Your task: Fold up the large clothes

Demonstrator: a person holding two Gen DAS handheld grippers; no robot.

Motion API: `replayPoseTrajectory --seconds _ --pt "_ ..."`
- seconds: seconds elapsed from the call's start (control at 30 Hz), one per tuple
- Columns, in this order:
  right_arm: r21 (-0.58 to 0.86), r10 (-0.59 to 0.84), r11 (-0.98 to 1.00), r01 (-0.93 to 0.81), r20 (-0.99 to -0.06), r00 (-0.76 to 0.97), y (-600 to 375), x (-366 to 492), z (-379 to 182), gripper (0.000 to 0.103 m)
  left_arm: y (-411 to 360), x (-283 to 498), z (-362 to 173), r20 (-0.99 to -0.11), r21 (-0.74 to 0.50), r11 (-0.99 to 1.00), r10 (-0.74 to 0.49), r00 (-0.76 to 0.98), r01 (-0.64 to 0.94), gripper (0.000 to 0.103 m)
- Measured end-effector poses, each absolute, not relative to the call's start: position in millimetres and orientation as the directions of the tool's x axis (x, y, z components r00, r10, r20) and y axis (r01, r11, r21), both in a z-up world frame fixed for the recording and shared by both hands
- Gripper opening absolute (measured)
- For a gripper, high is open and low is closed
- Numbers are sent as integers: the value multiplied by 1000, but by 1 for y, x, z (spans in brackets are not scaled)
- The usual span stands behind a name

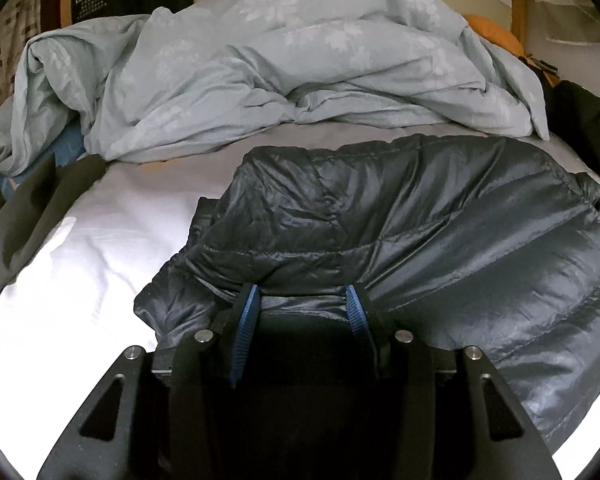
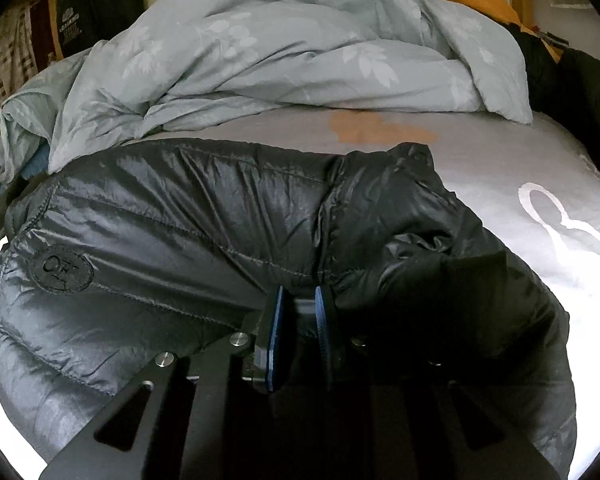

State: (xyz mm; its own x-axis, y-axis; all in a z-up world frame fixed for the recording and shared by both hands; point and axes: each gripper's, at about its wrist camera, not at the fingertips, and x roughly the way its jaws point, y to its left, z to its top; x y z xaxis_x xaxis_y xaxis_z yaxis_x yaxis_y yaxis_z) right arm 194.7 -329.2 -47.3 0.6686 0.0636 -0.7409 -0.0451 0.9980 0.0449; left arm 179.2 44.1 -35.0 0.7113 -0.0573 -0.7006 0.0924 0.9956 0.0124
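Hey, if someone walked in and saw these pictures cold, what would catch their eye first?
The shiny dark grey quilted puffer jacket sprawled across the white bed sheet fills the middle of both views, with a round stitched logo patch showing at the left of the right wrist view. Behind it, a rumpled pale blue floral duvet is heaped across the far side of the bed.

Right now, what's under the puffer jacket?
The puffer jacket lies on the pale bed sheet, which shows around it. Anything beneath the jacket itself is covered. The crumpled duvet sits behind it.
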Motion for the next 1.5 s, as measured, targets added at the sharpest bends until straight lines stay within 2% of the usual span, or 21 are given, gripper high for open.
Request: replayPoseTrajectory --seconds 0.4,0.53,0.63,0.77,0.83,0.93,1.2,1.37,1.43,1.5 --pt "37 58 998 -45 -737 673 -330 193 -47 17 45 179 -33 -700 15 996 -56 712 93 46" --pt "62 43 998 1 -706 707 -336 181 -33 17 48 163 -13 -620 -21 993 -104 778 115 43" --pt "133 92 991 -4 -665 741 -341 163 -10 17 39 145 14 -548 -24 988 -141 825 153 43" --pt "113 104 993 -43 -609 786 -336 133 22 17 17 118 42 -498 -62 972 -226 837 226 43" --pt "111 108 992 -52 -588 802 -331 121 34 17 1 106 46 -513 -59 961 -260 818 269 43" --pt "172 189 979 -106 -591 784 -318 112 42 17 -21 85 45 -542 -62 945 -302 785 321 43" --pt "167 249 969 -184 -632 734 -283 90 32 17 -73 75 32 -575 -181 903 -419 702 390 43" --pt "192 255 967 -170 -640 725 -291 84 32 17 -84 99 6 -605 -208 919 -389 695 334 41" --pt "227 265 962 -151 -644 717 -297 81 29 17 -91 109 -13 -665 -173 936 -341 665 307 42" --pt "261 278 956 -134 -661 697 -303 78 20 18 -98 109 -25 -682 -121 944 -303 665 306 42"
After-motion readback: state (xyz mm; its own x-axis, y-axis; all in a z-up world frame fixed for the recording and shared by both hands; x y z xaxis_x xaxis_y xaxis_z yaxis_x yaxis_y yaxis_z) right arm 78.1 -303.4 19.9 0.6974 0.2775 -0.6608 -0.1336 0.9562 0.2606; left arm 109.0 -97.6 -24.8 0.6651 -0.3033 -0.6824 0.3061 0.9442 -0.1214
